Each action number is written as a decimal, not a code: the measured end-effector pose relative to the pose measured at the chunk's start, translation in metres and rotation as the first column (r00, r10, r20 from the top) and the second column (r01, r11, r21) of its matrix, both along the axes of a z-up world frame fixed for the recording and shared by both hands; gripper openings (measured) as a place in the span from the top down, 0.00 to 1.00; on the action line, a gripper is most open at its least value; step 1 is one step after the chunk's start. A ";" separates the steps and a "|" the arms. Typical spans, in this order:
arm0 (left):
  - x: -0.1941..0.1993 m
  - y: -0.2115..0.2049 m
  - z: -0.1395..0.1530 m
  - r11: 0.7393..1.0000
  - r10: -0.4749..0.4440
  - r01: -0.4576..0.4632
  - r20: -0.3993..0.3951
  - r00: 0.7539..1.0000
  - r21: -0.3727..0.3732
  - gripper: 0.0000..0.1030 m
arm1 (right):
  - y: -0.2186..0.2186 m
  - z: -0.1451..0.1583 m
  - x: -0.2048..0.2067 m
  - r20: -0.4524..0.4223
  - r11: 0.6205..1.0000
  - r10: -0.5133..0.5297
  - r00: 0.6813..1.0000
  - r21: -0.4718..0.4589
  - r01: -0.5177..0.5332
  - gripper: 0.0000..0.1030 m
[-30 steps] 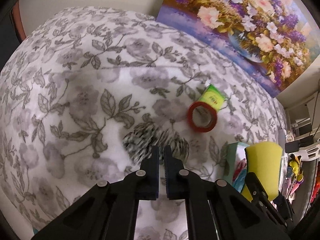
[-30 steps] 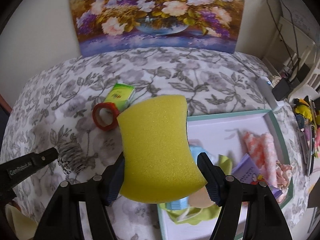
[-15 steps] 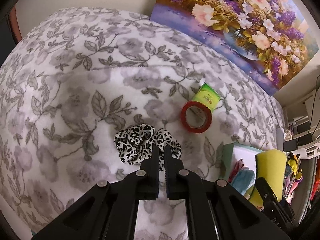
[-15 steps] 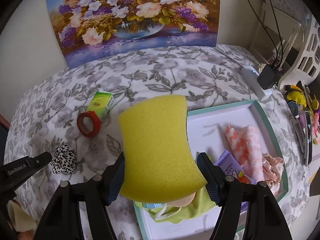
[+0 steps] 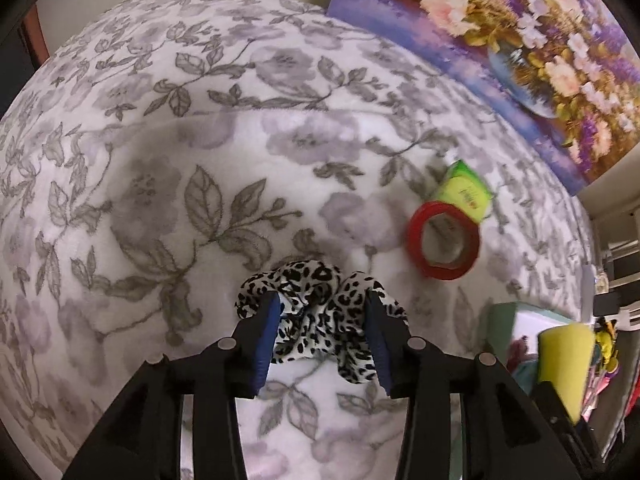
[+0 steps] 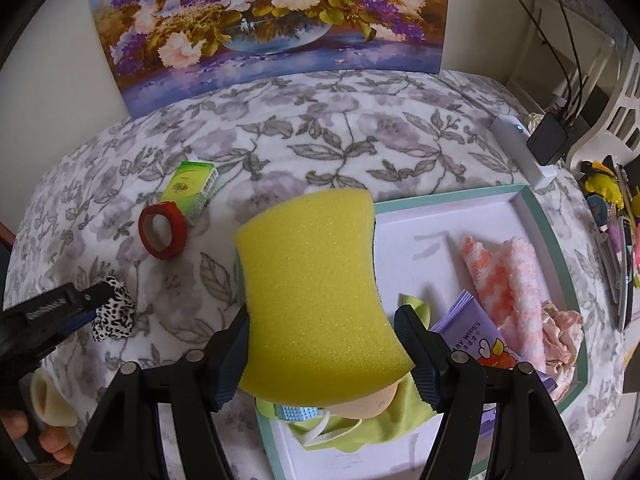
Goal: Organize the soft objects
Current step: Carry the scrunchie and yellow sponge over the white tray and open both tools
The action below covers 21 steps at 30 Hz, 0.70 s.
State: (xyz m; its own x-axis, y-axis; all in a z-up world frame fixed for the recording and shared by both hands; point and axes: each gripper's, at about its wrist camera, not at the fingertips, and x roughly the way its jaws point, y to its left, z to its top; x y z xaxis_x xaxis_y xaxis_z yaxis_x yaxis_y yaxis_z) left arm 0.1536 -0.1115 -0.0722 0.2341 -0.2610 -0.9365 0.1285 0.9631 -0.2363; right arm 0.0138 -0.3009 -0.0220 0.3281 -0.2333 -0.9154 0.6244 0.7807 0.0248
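A leopard-print scrunchie (image 5: 316, 284) lies on the floral bedspread (image 5: 160, 160). My left gripper (image 5: 322, 320) points down over it, its jaws opening, one on each side of the scrunchie, which rests on the bed. The right wrist view shows that scrunchie (image 6: 114, 312) at far left. My right gripper (image 6: 324, 344) is shut on a yellow sponge (image 6: 316, 292), held above the left edge of a teal-rimmed tray (image 6: 540, 216). The sponge (image 5: 564, 352) also shows at lower right in the left wrist view.
A red tape roll (image 6: 162, 232) and a green box (image 6: 192, 186) lie on the bed behind the scrunchie. The tray holds a pink-and-white towel (image 6: 504, 276), a purple wipes pack (image 6: 472, 332) and a green cloth (image 6: 360, 428). A flower painting (image 6: 264, 20) leans on the wall.
My left gripper has come down onto the scrunchie and its jaws have gone from shut to spread around it. My right gripper has shifted slightly with the sponge.
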 end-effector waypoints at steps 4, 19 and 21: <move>-0.001 -0.004 -0.003 1.000 -0.008 0.007 0.020 1.000 0.025 0.57 | -0.001 -0.002 0.001 -0.004 1.000 0.003 1.000 -0.004 -0.003 0.30; -0.008 -0.011 0.003 0.999 -0.047 0.046 0.032 0.998 0.013 0.94 | -0.002 0.000 0.001 -0.006 1.000 0.013 1.000 -0.008 -0.013 0.30; -0.007 -0.014 0.006 0.999 -0.051 0.051 0.042 0.998 0.010 0.94 | -0.003 0.001 0.000 -0.004 1.000 0.012 1.000 -0.008 -0.012 0.30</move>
